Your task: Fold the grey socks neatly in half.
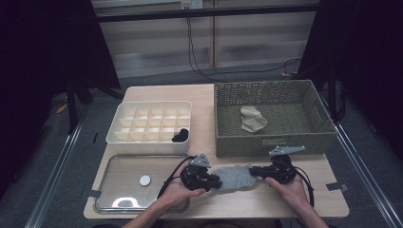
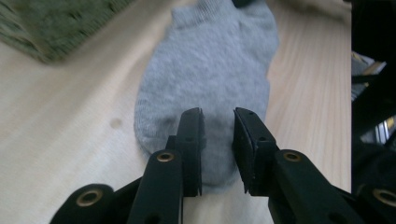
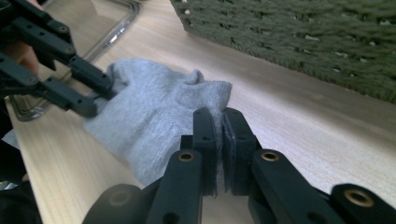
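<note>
Overhead view; two close gripper views, shared sock (image 1: 234,177).

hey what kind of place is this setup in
Probably a lab or recording workspace, not a home: a wooden table ringed by dark curtains, cables trailing over the floor, and staged sorting props like the wicker basket.
</note>
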Motion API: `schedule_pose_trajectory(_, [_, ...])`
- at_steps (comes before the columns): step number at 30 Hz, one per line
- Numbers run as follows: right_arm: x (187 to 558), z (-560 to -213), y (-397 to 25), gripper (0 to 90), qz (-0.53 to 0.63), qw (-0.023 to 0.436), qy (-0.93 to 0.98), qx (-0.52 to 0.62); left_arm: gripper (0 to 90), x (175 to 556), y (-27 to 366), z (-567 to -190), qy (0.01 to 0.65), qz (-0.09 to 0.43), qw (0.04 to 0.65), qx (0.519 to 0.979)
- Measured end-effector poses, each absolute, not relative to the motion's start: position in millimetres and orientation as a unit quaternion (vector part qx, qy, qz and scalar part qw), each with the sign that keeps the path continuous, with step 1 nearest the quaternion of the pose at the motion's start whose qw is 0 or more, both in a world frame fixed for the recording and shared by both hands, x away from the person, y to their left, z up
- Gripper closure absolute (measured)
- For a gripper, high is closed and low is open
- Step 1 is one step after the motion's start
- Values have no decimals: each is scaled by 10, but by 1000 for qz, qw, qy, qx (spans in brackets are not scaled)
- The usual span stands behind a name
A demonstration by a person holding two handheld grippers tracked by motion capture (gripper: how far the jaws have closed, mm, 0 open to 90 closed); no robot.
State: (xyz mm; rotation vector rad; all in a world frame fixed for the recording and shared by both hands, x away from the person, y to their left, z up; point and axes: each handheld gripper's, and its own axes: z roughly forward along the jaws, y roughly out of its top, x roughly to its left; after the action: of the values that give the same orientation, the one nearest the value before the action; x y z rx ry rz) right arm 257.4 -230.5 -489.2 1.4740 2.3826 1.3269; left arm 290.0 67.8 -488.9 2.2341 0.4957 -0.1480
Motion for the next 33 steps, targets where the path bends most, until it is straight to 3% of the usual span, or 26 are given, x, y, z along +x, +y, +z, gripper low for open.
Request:
schedule_pose_trajectory(8, [2596,-4851,-2254,855,428,20,775,465,724,2979,519,-4780,192,-54,433,879])
schedule_pose_trajectory(18, [2598,-4802,-2231,856,430,19,779,455,738,3011,389,-4956,182,-70,404,894])
schedule_pose_trajectory(33, [2657,-4610,-2052,856,445,20,782,436,758,2998,272,-4986,182,-41,397,899])
